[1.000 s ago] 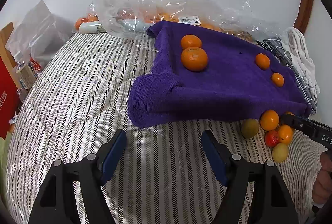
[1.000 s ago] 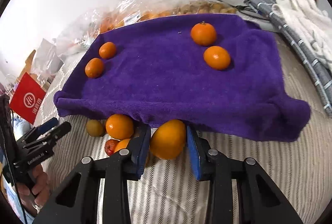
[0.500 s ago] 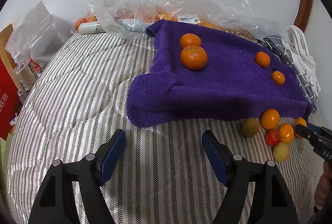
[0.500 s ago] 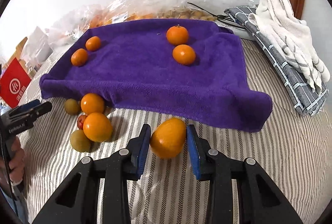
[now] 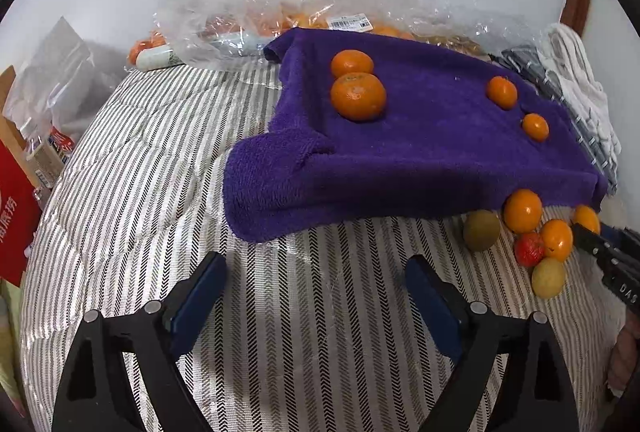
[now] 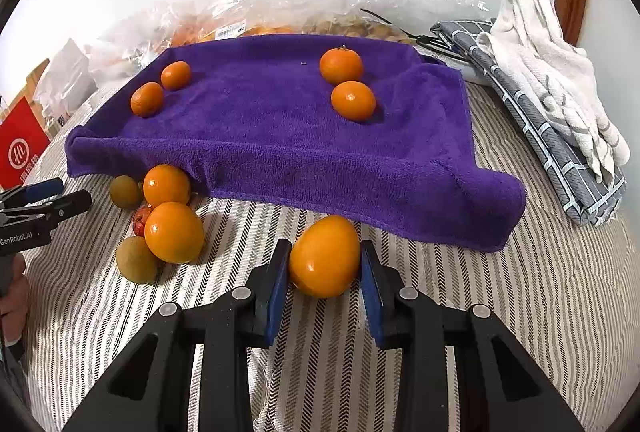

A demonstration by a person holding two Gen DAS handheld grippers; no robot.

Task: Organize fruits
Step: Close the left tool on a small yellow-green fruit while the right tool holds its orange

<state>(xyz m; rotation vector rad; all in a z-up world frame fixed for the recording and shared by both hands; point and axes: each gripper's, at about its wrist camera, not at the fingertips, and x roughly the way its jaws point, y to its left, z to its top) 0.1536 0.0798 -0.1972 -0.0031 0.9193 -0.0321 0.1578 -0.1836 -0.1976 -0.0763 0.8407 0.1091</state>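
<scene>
My right claw (image 6: 325, 272) points down at a slant and grips an orange fruit (image 6: 325, 256) above the striped cover (image 6: 480, 312), just before the purple towel (image 6: 280, 143). My left claw (image 5: 316, 296) has just been opening, nothing between its jaws.

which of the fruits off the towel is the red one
The small red fruit in the pile by the purple towel's front left corner, wedged between two oranges and a green-brown fruit. Everything else there is orange or greenish.
</scene>
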